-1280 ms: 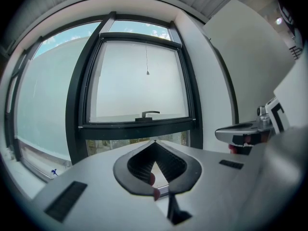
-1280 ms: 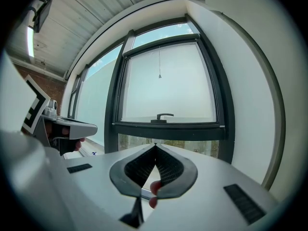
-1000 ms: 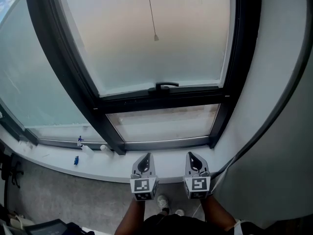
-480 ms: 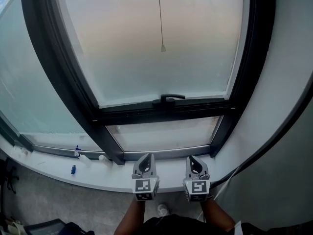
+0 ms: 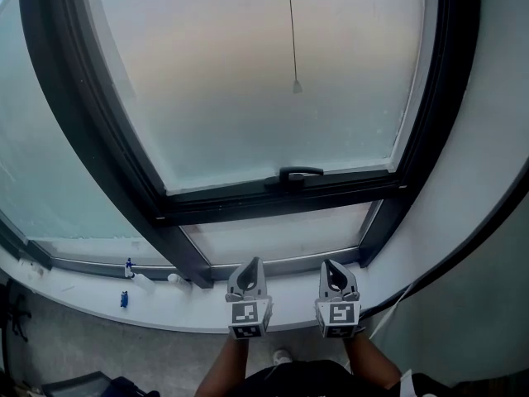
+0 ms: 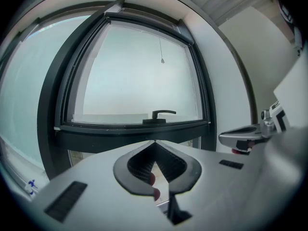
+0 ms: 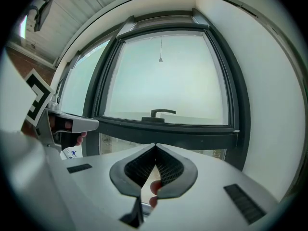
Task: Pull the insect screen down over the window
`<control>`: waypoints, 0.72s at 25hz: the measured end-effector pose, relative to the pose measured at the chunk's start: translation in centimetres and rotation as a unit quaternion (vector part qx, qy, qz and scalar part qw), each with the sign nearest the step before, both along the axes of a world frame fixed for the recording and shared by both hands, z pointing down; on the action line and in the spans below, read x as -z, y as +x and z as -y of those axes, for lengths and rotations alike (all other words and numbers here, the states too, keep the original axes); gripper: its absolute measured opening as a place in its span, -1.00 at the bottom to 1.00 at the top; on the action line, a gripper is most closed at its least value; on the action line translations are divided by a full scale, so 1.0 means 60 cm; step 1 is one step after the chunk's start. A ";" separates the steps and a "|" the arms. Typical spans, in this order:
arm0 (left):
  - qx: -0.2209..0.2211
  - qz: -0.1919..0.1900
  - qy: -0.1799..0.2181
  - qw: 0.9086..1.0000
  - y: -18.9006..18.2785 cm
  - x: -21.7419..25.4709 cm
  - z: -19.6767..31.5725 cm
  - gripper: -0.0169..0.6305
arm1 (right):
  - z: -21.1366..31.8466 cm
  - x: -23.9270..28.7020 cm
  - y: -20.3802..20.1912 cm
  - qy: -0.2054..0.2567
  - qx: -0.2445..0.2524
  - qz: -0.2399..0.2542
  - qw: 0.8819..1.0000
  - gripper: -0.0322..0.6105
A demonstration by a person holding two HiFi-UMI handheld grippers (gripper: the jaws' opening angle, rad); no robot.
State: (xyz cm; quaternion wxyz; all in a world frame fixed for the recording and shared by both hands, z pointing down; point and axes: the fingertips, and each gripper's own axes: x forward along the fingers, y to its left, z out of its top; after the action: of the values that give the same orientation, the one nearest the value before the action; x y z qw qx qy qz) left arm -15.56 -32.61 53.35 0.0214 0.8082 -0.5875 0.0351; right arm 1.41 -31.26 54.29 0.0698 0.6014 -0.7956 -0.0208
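A dark-framed window [image 5: 99, 139] fills the head view, with a frosted pane and a black handle [image 5: 300, 173] on its lower rail. A thin pull cord hangs down before the pane and ends in a small weight [image 5: 295, 87], [image 6: 162, 60], [image 7: 160, 59]. The screen itself I cannot make out. My left gripper [image 5: 251, 263], [image 6: 155, 141] and right gripper [image 5: 331, 265], [image 7: 155, 145] are held side by side over the sill, pointing level at the window. Both are shut and hold nothing. The cord's weight hangs well above them.
The white sill [image 5: 190, 304] carries small bottles [image 5: 132, 271] and a blue item [image 5: 124, 298] at the left. A white wall [image 5: 496, 139] closes the right side, with a dark cable [image 5: 463, 246] along it. A fixed pane [image 5: 33, 172] lies at the left.
The window has come closer and the view has tilted up: cord weight and handle sit lower and further right in the picture. Both grippers have moved towards the sill, still shut.
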 end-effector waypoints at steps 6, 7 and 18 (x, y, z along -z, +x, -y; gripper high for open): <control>-0.007 0.003 0.016 1.000 -0.001 0.021 0.039 -0.94 | 0.029 0.019 -0.003 0.012 0.000 -0.001 1.000 -0.89; -0.005 -0.002 0.021 1.000 0.000 0.031 0.046 -0.94 | 0.037 0.028 -0.004 0.017 0.002 -0.001 1.000 -0.89; 0.009 -0.010 0.080 0.997 0.014 0.124 0.113 -0.94 | 0.136 0.110 0.002 0.066 0.028 0.038 0.997 -0.89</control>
State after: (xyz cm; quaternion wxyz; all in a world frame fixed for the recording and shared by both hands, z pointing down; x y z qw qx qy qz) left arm -14.71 -39.41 45.93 -0.0373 0.8021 -0.5957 -0.0204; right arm 1.51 -39.44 47.72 -0.0010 0.5826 -0.8111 -0.0518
